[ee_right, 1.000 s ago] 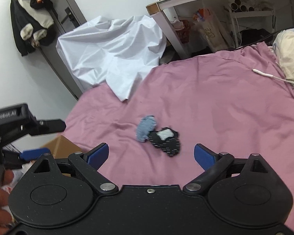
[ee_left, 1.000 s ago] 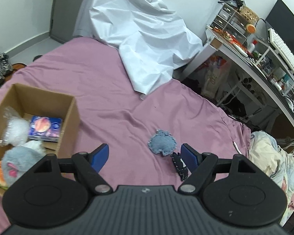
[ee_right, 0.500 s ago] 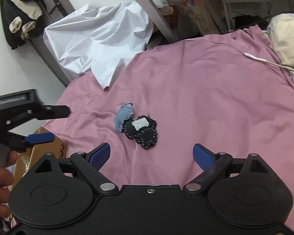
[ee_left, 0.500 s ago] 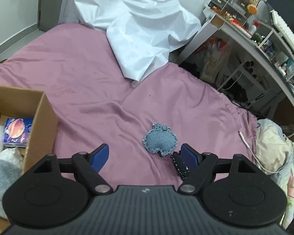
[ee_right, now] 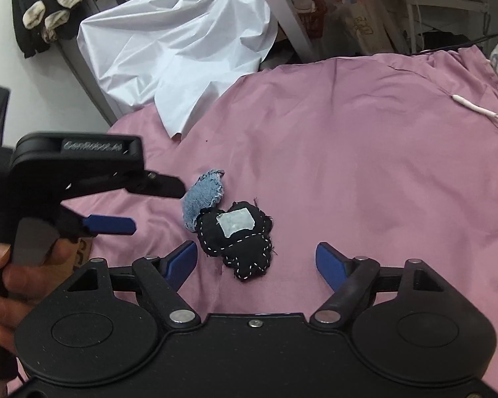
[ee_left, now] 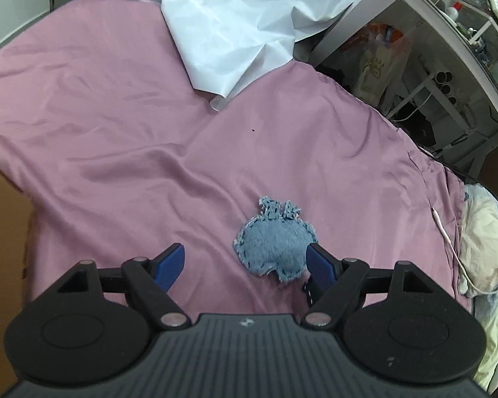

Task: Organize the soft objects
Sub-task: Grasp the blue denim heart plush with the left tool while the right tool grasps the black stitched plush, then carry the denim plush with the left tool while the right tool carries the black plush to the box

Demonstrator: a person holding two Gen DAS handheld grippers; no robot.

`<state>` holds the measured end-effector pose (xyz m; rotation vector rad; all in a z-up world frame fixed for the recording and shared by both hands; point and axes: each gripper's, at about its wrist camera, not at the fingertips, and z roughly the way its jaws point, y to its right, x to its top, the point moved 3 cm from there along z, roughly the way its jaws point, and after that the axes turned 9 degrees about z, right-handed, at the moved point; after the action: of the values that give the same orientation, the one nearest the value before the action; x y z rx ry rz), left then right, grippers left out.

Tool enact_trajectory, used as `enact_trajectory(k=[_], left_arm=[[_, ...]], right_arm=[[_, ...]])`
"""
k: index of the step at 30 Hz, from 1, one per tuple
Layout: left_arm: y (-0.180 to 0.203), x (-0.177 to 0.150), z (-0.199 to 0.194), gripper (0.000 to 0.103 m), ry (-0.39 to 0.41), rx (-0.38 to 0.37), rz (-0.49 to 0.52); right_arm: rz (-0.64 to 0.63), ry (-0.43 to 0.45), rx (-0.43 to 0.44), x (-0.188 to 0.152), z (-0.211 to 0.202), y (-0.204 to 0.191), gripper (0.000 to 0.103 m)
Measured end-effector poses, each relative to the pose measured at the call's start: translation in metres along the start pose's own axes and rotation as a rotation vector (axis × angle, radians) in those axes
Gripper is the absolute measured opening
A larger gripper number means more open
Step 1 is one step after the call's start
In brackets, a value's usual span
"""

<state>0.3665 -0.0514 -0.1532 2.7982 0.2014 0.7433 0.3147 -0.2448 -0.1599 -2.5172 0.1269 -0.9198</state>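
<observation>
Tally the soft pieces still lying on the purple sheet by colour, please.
Blue denim piece: 1
Black stitched piece with a pale patch: 1
Total: 2, touching each other, both loose on the sheet.

From the left wrist view, the small black hand-stitched cushion (ee_left: pixel 307 290) shows only a sliver behind the blue finger pad. The brown cardboard box (ee_left: pixel 3 232) is cut off at the left edge. The embossed lettering on the left gripper (ee_right: pixel 134 205) is blurred, perhaps a brand name.

Open purple bedsheet (ee_right: pixel 364 165) from 12 to 3 o'clock; white cover (ee_right: pixel 182 49) blocks 11 o'clock, left gripper (ee_right: pixel 142 205) 9 o'clock.
</observation>
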Motion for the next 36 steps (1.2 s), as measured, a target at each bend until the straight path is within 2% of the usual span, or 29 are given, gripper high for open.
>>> enact_trajectory(k=[4, 8, 11, 12, 14, 15, 16, 17, 19, 20, 22, 26, 28, 36], left_arm=[[0.001, 0.005, 0.011, 0.079, -0.009, -0.006, -0.018], [0.011, 0.011, 0.021, 0.079, -0.004, -0.04, -0.02], [0.025, 0.011, 0.035, 0.079, -0.048, -0.053, 0.024], [0.029, 0.009, 0.041, 0.079, -0.072, -0.053, 0.044], [0.032, 0.004, 0.045, 0.079, -0.065, -0.035, 0.058], [0.033, 0.002, 0.045, 0.079, -0.054, -0.034, 0.063], [0.033, 0.0, 0.044, 0.078, -0.045, -0.033, 0.067], [0.033, -0.001, 0.044, 0.076, -0.038, -0.032, 0.072], [0.03, -0.002, 0.042, 0.056, -0.037, -0.015, 0.081], [0.028, -0.001, 0.041, 0.053, -0.039, -0.008, 0.081], [0.022, -0.001, 0.036, 0.04, -0.04, -0.04, 0.063], [0.02, -0.003, 0.024, 0.029, -0.019, -0.055, 0.055], [0.019, -0.005, 0.019, 0.02, -0.015, -0.059, 0.049], [0.011, -0.01, -0.003, 0.016, 0.023, -0.065, 0.032]], right_arm=[[-0.031, -0.001, -0.003, 0.003, 0.006, -0.003, 0.074], [-0.034, -0.013, 0.0, 0.005, 0.015, -0.006, 0.073], [-0.043, -0.013, -0.003, 0.003, 0.02, -0.008, 0.073], [-0.051, -0.012, -0.003, 0.003, 0.02, -0.009, 0.071], [-0.06, -0.011, -0.006, 0.003, 0.021, -0.009, 0.059], [-0.065, -0.01, -0.016, 0.003, 0.02, -0.009, 0.047], [-0.071, -0.008, -0.031, 0.003, 0.02, -0.009, 0.04], [-0.081, -0.007, -0.046, 0.002, 0.019, -0.009, 0.038], [-0.089, -0.006, -0.058, 0.001, 0.017, -0.01, 0.035], [-0.09, -0.005, -0.063, 0.001, 0.015, -0.011, 0.034], [-0.086, -0.002, -0.068, 0.0, 0.011, -0.013, 0.032], [-0.069, 0.005, -0.063, -0.001, 0.005, -0.014, 0.031], [-0.068, 0.005, -0.062, -0.001, 0.004, -0.014, 0.031], [-0.053, 0.035, -0.053, 0.003, -0.009, -0.018, 0.031]])
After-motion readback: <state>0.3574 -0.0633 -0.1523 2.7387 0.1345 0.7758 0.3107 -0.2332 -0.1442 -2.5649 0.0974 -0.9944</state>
